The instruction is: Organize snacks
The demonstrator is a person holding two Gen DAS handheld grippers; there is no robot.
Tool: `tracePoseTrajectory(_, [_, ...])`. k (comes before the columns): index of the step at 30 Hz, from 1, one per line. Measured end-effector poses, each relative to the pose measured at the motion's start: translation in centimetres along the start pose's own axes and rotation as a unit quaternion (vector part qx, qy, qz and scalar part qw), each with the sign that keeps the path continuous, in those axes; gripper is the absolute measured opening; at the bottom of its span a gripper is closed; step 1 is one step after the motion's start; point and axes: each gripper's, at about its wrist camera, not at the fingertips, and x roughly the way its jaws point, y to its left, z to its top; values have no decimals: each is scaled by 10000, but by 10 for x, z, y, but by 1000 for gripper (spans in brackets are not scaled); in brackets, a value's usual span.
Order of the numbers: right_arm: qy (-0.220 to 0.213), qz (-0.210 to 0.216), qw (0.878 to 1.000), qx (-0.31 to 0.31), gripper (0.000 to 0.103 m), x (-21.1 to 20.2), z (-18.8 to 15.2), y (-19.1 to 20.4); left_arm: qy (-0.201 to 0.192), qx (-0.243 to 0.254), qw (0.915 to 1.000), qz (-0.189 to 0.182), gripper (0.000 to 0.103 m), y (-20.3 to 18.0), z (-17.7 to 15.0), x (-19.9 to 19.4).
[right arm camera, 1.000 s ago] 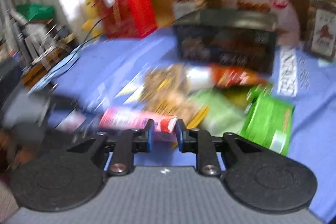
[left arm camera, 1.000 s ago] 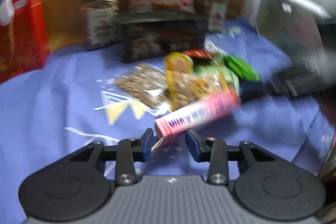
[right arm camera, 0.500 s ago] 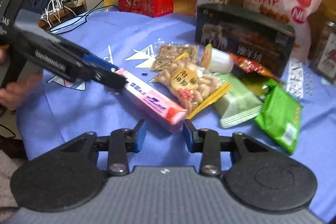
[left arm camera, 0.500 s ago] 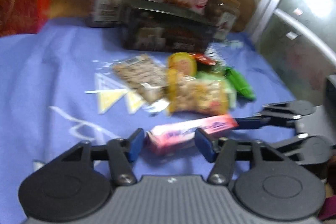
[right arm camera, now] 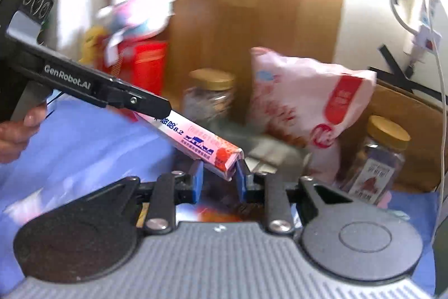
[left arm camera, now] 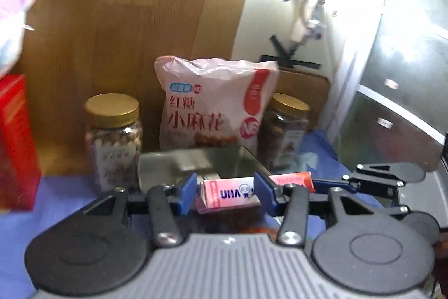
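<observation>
Above the near edge of the dark box (left arm camera: 196, 161), both grippers pinch opposite ends of the pink candy pack (left arm camera: 229, 192): left gripper (left arm camera: 224, 194) and right gripper (right arm camera: 218, 181) each clamped narrowly on it, likely sharing the carry for a level drop.

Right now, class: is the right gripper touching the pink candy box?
Touching. The right wrist view shows the right gripper with a blue pad against each side of the candy box end, no gap.

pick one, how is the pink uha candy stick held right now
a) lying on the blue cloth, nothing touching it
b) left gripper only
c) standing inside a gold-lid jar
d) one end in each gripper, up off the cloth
d: the pink candy stick spans between the left gripper and the right gripper, an end between each pair of fingers, raised above the blue cloth.
</observation>
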Motion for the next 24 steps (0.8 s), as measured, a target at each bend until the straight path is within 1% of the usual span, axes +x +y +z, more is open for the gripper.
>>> tracePoseTrajectory(2, [52,-117,9999,114,28,25,0,-17,180,-142,9997,31,45,8,7,32])
tracePoseTrajectory(4, [190,-224,9994,206,28,47,-6,-28,325,-297,9990,74,46,17,7,60])
tracePoseTrajectory(5, [272,-210,9991,254,28,61,-6,-37,370,-328,9987,118,46,21,5,70])
tracePoseTrajectory(9, [533,-165,9978,351,32,90,-15,-48,559,-382,9973,269,46,31,-2,98])
tracePoseTrajectory(10, [533,-161,9977,382,33,91,-17,-49,599,-361,9970,322,48,34,-3,102])
tracePoseTrajectory(11, [508,-130,9979,387,34,96,-16,-52,610,-315,9972,312,48,35,-2,106])
tracePoseTrajectory(13, [392,-94,9983,419,34,92,-16,-53,578,-245,9975,319,50,36,-3,102])
tracePoseTrajectory(15, [245,-73,9984,503,34,78,-15,-54,495,-243,9981,283,51,37,-4,87])
tracePoseTrajectory(16, [182,-47,9982,569,34,65,-16,-55,450,-280,9984,179,51,38,-6,75])
tracePoseTrajectory(17, [146,40,9978,639,34,62,-14,-59,402,-318,9987,43,52,41,-8,63])
tracePoseTrajectory(18, [151,158,9971,723,34,49,-18,-60,371,-358,9987,-39,55,42,-14,51])
tracePoseTrajectory(19, [233,273,9962,798,34,38,-25,-60,372,-403,9985,-83,55,42,-21,41])
tracePoseTrajectory(20, [328,356,9950,879,34,36,-31,-63,398,-442,9981,-175,55,41,-28,35])
tracePoseTrajectory(21, [454,389,9931,1008,34,31,-41,-66,495,-478,9973,-269,55,39,-36,35])
tracePoseTrajectory(23, [805,296,9860,1431,35,42,-58,-80,801,-504,9951,-286,55,30,-50,48])
tracePoseTrajectory(24, [982,231,9789,1776,35,51,-66,-90,959,-528,9938,-213,55,25,-56,57])
